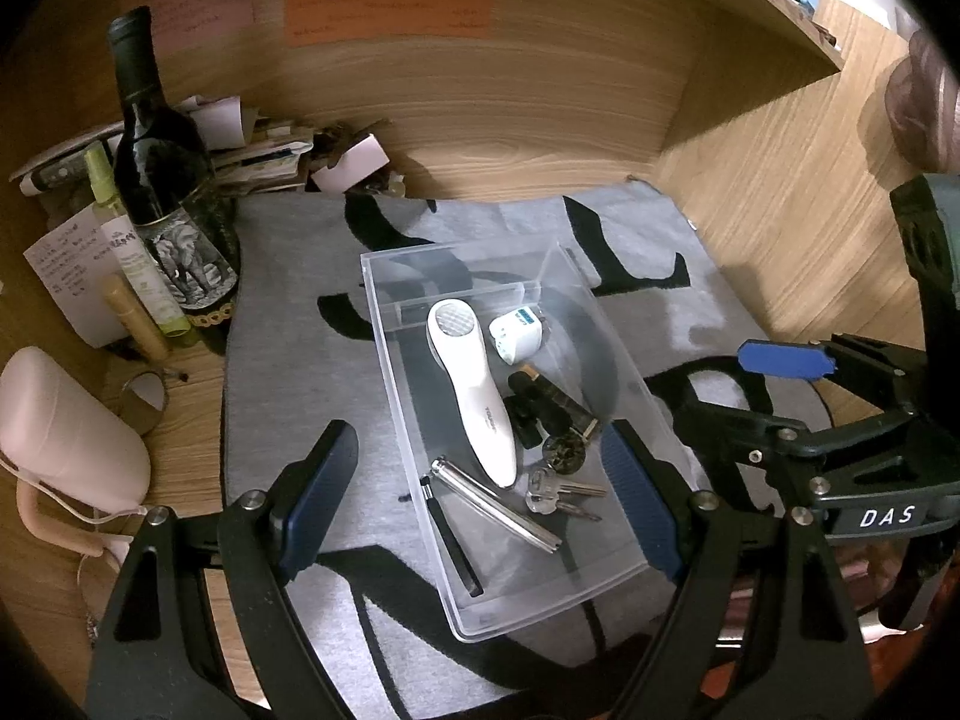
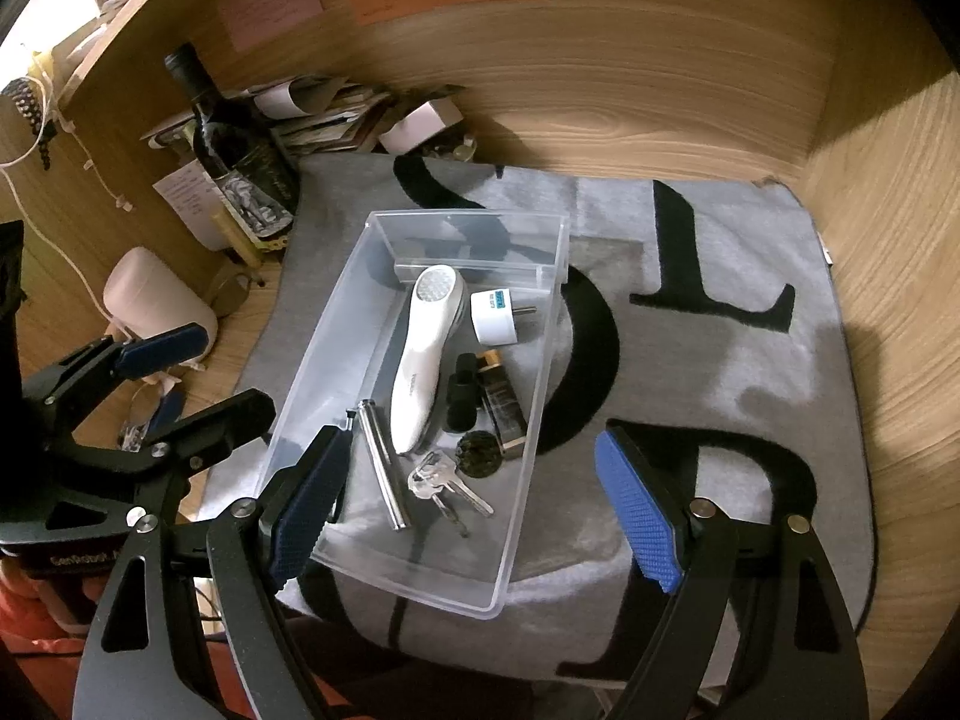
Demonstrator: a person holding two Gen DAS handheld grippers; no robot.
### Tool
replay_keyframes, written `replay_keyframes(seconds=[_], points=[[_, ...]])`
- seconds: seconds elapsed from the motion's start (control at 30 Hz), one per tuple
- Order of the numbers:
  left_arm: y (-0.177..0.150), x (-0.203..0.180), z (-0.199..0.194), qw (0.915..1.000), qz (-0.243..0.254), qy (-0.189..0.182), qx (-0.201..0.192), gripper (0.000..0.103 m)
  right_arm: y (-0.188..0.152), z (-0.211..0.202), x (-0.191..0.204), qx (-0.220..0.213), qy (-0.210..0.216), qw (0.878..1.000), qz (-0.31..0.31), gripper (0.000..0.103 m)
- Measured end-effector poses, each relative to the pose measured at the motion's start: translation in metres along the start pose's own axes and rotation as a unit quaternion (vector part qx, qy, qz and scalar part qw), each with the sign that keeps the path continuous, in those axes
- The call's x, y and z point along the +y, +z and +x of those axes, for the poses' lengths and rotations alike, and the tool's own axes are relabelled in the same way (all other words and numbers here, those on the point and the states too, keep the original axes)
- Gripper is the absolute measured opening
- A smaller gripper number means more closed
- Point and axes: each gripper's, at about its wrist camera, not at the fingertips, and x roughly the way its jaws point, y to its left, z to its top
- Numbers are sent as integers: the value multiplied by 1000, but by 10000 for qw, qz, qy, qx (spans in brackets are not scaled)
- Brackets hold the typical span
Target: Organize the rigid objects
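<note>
A clear plastic box [image 1: 624, 591] [image 2: 336, 324] lies on a grey mat with black letters [image 1: 282, 372] [image 2: 720, 360]. Inside are a white handheld device [image 1: 471, 387] [image 2: 423, 354], a white plug adapter [image 1: 515, 336] [image 2: 495, 315], a black-and-gold lighter [image 1: 555, 402] [image 2: 503, 405], a small black piece [image 2: 462, 393], a bunch of keys [image 1: 555, 495] [image 2: 441, 486], a silver metal bar [image 1: 495, 504] [image 2: 384, 462] and black tweezers [image 1: 453, 540]. My left gripper [image 1: 480, 504] is open and empty above the box's near end. My right gripper [image 2: 474, 504] is open and empty over the box's near right corner.
A dark wine bottle [image 1: 165, 180] [image 2: 237, 150], a spray bottle [image 1: 135, 252], paper notes and a pink device [image 1: 66, 426] [image 2: 156, 300] crowd the left. Wooden walls [image 1: 510, 90] [image 2: 870, 240] close the back and right.
</note>
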Motion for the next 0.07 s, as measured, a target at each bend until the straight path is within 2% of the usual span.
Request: replay_keyframes(seconds=[0.07], points=[[-1,0,2,10000,-3,-40,43,84,0,0,0,1,6,10000,-8,82]])
